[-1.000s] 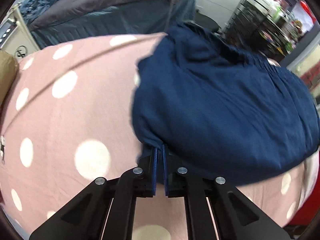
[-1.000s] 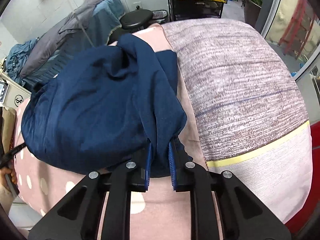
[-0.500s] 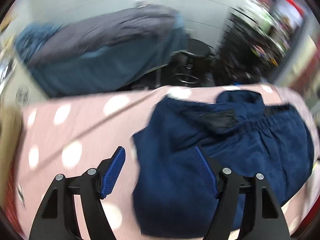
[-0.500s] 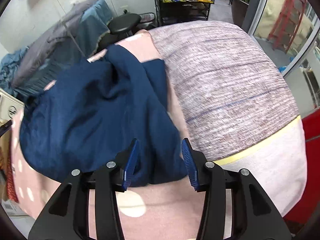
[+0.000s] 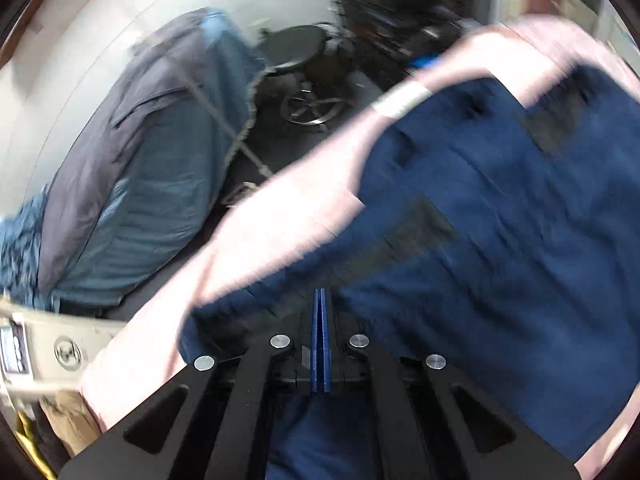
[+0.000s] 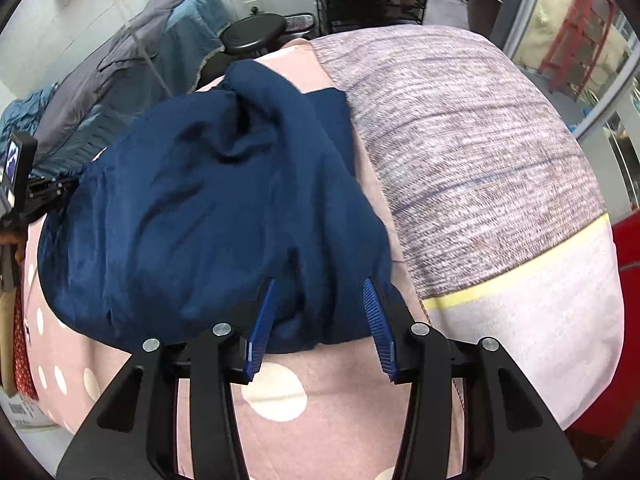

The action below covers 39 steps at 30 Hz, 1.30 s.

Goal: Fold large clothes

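Item 1: navy garment (image 6: pixel 208 208). Lies bunched on the pink dotted sheet (image 6: pixel 280 396), touching the grey knit blanket (image 6: pixel 480 152) at its right edge. Partly doubled over, rumpled, with 1 lump at the far end. In the left wrist view the same cloth fills the right half, motion-blurred.

Item 2: right gripper (image 6: pixel 320 320). Its jaws, closed 1 second ago on the garment's near edge, now stand partly open. That edge lies between the pads without being pressed. Reading: the corner is let go and laid down.

Item 3: left gripper (image 5: pixel 319 320). Its jaws gripped the garment's near left edge 1 second ago, stood wide open half a second ago, and have just been closing. The pads now meet flat together. Dark cloth lies just beyond the tips; blur hides whether any is pinched, though none shows between them. Its view has swung from the near left side toward the far edge of the sheet.

Item 4: status. 1 fold appears placed and both corners released. Judgement: the next step calls for a fresh grip, likely at the far end, and the lump needs flattening first.
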### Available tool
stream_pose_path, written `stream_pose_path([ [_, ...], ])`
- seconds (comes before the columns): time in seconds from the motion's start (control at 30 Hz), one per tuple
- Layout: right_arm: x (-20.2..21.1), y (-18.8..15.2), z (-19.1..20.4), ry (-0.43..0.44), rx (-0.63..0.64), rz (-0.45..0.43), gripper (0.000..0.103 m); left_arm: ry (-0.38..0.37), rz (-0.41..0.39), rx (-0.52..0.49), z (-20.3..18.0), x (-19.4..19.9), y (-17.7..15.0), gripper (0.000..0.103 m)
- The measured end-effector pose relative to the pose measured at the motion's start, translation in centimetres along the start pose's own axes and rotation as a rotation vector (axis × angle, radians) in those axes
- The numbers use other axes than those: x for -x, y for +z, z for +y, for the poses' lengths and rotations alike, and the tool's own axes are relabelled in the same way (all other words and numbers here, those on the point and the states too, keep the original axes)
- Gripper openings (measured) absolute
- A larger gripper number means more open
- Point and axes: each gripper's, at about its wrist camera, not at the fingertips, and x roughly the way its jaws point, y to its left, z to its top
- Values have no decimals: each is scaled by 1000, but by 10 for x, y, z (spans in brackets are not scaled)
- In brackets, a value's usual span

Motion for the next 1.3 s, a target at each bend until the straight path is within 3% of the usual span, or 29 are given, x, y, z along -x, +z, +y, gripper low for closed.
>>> stream_pose_path([
  [0.07,2,2,-4,-1,-16,-10,46,-8,33,62,13,-9,15,1],
  [0.17,3,6,2,21,-17,-17,46,127,55,50,15,-29,27,0],
  [0.23,1,11,12,28,2,-21,46,109,96,129,26,-38,31,0],
  [0.33,0,17,37,42,80,-29,46,11,22,259,37,-18,30,1],
  [0.4,0,16,54,41,143,-39,46,19,-20,216,26,3,28,4],
  [0.47,-5,14,69,55,189,-32,50,33,-51,165,12,20,26,23],
  [0.5,-8,14,76,65,201,-25,53,31,-69,150,5,29,24,39],
  [0.53,-11,14,83,73,211,-20,59,27,-87,142,0,37,21,46],
  [0.87,-11,31,130,98,322,-46,62,4,-80,120,-12,56,-9,50],
  [1.1,-11,15,146,107,400,-13,62,-63,-52,222,-20,68,-60,61],
  [1.3,-17,-18,140,90,446,27,62,-81,-9,283,-41,71,-146,62],
])
